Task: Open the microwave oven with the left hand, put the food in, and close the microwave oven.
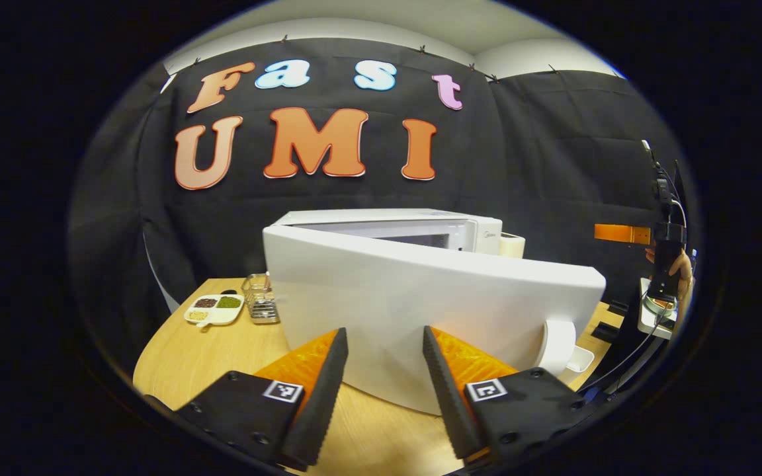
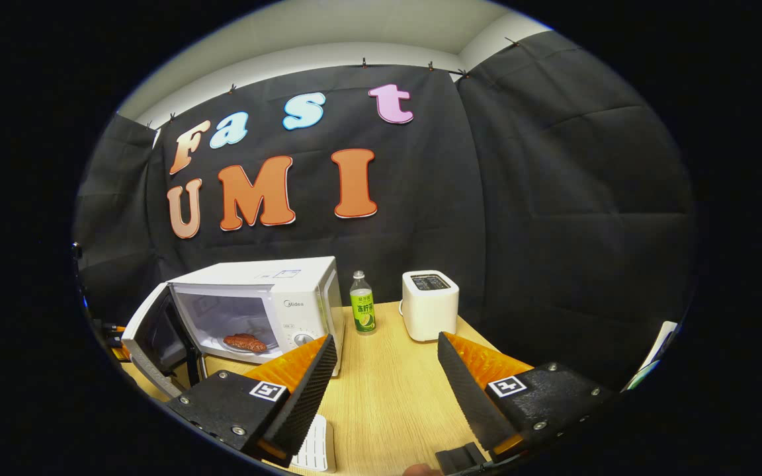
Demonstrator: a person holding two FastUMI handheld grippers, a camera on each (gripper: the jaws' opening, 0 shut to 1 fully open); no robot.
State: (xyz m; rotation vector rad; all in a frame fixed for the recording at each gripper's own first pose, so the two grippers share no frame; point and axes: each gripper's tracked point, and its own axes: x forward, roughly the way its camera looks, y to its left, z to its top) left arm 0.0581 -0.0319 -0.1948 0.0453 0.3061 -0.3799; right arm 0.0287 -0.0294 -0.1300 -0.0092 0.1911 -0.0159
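The pale wooden table (image 2: 387, 390) carries everything, set against the booth's black cloth wall. On it stands the white box-shaped microwave oven (image 2: 275, 297), its door (image 1: 434, 297) swung partly open. In the right gripper view the door hangs out to the left of the cavity, dark inner face showing, and the reddish-brown piece of food (image 2: 245, 342) lies inside on the cavity floor. In the left gripper view the door's white outer face stands just beyond the left tool (image 1: 384, 377), near its tips; contact cannot be told. That tool's fingers are spread wide with nothing between them. A white curved handle (image 1: 558, 345) shows at the door's right end.

To the right of the microwave oven in the right gripper view stands a white boxy toaster (image 2: 428, 304), and between the two a clear plastic bottle with a green label (image 2: 362, 303), upright. The right tool (image 2: 387, 390) hovers over bare table, fingers spread apart and holding nothing. A small white ribbed object (image 2: 315, 446) lies on the table just beside its left finger.

In the left gripper view, left of the door, sit a small wire-and-glass holder (image 1: 260, 301) and a white divided dish of brown, green and pale grains (image 1: 214, 309), close together.
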